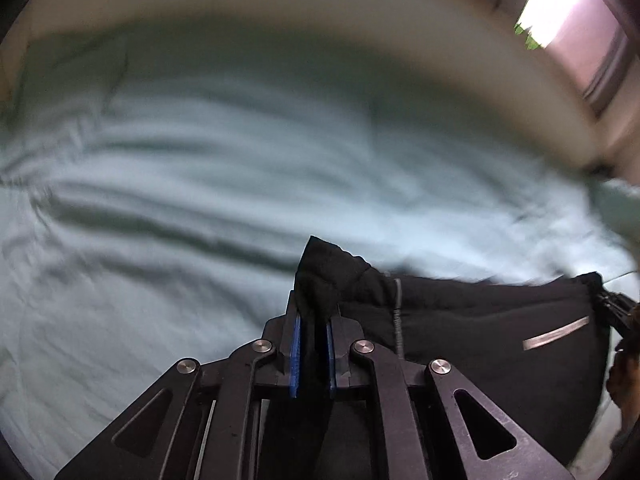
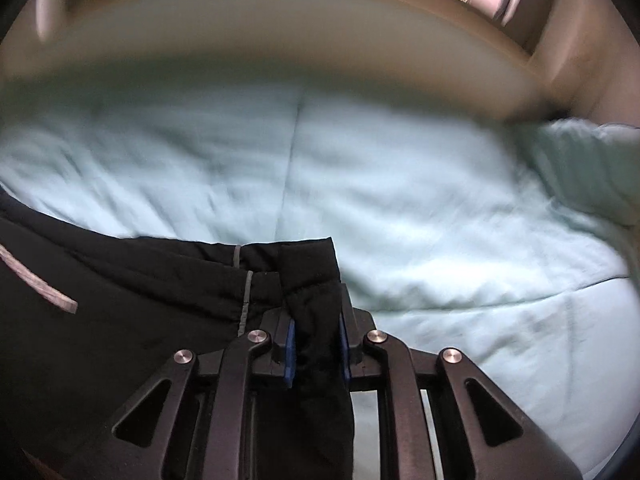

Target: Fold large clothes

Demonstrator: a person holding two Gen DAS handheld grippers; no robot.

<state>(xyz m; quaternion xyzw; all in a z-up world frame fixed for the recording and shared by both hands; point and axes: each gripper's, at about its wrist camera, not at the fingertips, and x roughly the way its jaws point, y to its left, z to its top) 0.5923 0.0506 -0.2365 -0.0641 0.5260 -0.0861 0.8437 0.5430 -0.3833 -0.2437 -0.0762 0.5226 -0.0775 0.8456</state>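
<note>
I see a matt black quilted cloth garment (image 1: 480,312) with a shiny grey strip (image 1: 556,333), lying over soft, wrinkled pale-green bed cloth (image 1: 200,184). My left gripper (image 1: 313,320) is matt black, with polished metal rivets (image 1: 263,346) and blue pads (image 1: 295,356).

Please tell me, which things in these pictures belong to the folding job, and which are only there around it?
Belong to the job:
- black garment, held at two corners
- left gripper, shut on one corner
- right gripper, shut on the other corner

Only around it:
- pale green bedcover under the garment
- pillow at the right
- window behind the bed
</note>
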